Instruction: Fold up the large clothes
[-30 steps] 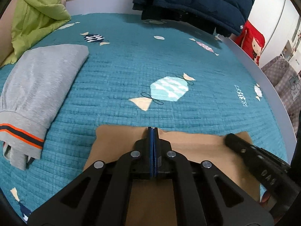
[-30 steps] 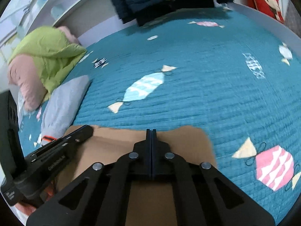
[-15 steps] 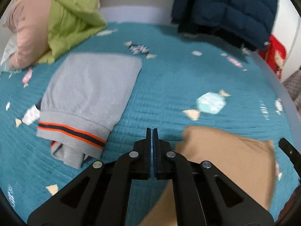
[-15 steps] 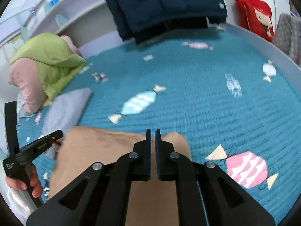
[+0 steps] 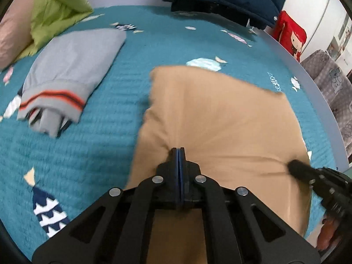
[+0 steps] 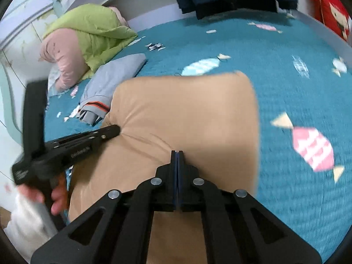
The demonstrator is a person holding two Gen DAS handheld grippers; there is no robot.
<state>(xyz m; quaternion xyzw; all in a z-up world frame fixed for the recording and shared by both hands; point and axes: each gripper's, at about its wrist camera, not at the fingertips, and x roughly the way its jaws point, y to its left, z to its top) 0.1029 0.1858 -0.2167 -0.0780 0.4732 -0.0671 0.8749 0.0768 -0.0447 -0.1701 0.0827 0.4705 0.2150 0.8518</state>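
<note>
Tan garment (image 5: 220, 118) now regripped, both hand-held grippers.

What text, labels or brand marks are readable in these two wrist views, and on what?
Nothing reads cleanly.
White lettering printed on the teal quilted bedspread: blurred, unreadable.
Small embossed brand line on the side of the left gripper, seen from the right wrist: too blurred to read.
Mark on that gripper's black handle end: too small.
The tan folded garment, pinched by both grippers, and the grey folded sweatshirt with orange stripe carry no visible text.
</note>
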